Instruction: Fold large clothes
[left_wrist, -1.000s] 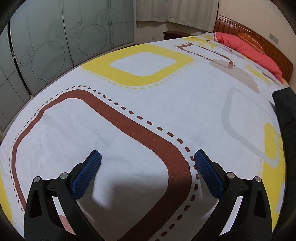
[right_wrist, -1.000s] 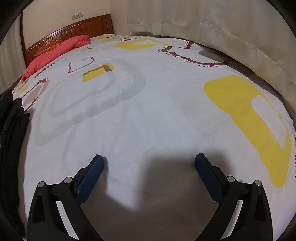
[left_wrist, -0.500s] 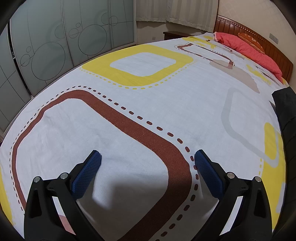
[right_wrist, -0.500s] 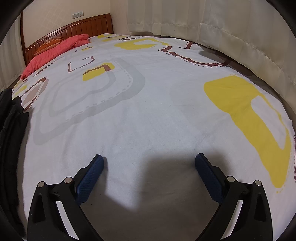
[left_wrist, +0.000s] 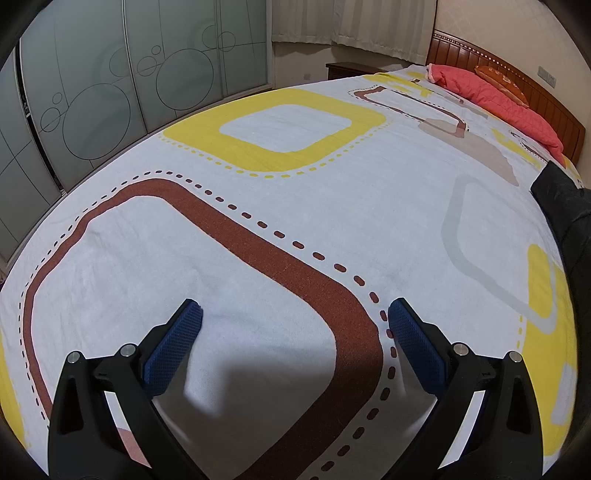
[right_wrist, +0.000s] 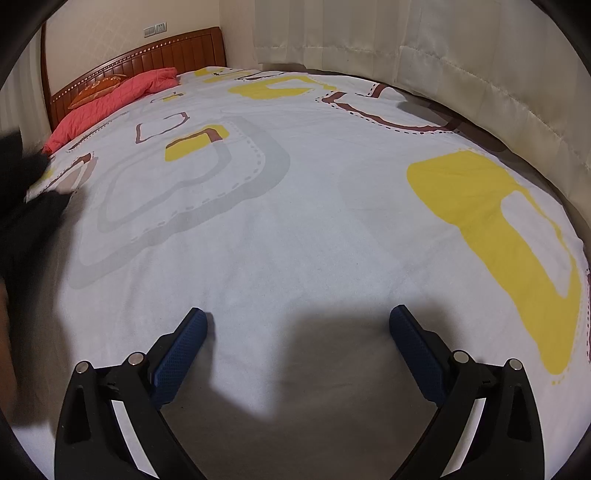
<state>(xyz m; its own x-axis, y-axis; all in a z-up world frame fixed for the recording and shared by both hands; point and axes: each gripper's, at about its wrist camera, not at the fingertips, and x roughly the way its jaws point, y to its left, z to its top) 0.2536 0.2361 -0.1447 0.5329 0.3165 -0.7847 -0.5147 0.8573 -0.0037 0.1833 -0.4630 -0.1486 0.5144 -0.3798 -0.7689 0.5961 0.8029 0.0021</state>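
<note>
A dark garment lies on the bed between the two grippers: it shows at the right edge of the left wrist view and, blurred, at the left edge of the right wrist view. My left gripper is open and empty, low over the patterned bedspread, well left of the garment. My right gripper is open and empty over the bedspread, right of the garment. Most of the garment is out of view.
A red quilt and an orange pillow lie by the wooden headboard. Frosted sliding wardrobe doors stand along the left side of the bed. Curtains hang along the right side.
In the right wrist view the dark garment at the left edge has shifted and now looks blurred. Both grippers stay open and almost still.
</note>
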